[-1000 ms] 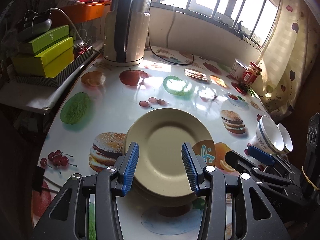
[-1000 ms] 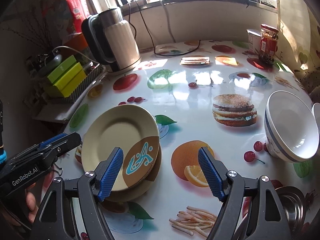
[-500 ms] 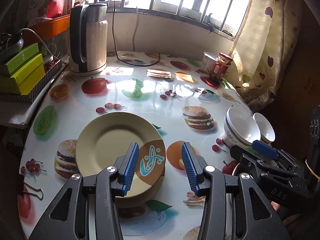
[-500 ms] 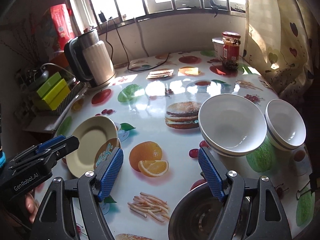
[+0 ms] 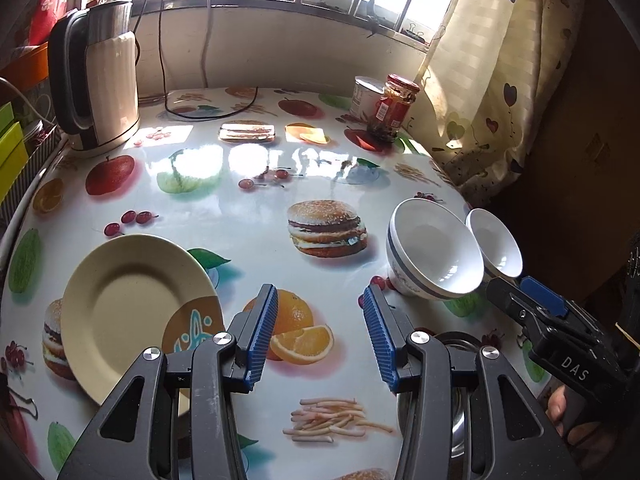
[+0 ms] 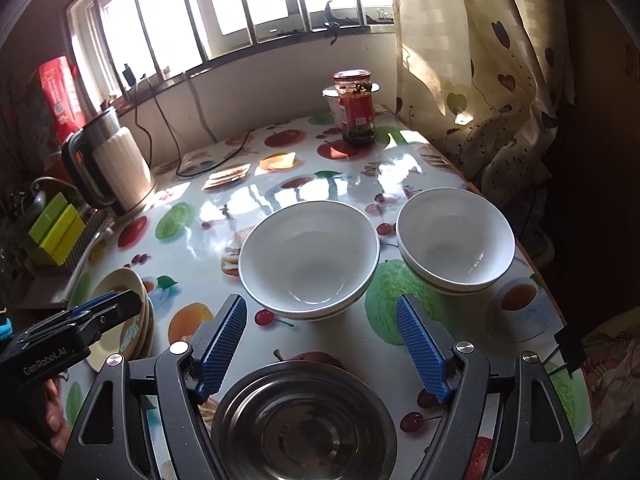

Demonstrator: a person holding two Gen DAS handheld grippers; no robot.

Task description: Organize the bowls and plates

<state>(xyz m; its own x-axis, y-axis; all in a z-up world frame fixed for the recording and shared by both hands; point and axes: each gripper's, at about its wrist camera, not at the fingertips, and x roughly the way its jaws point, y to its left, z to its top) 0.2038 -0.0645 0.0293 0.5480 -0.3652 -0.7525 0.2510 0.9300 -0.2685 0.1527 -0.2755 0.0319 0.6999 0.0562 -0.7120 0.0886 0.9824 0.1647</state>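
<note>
White bowls (image 6: 308,258) with grey-blue bands, a cream plate (image 5: 132,312) with a brown-and-blue patch, a silver steel bowl (image 6: 304,424), fruit-and-burger print across the bench (image 5: 248,208).

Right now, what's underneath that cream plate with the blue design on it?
At least one more plate sits stacked under the cream plate; its rim pokes out. The table beneath the stack is covered.
</note>
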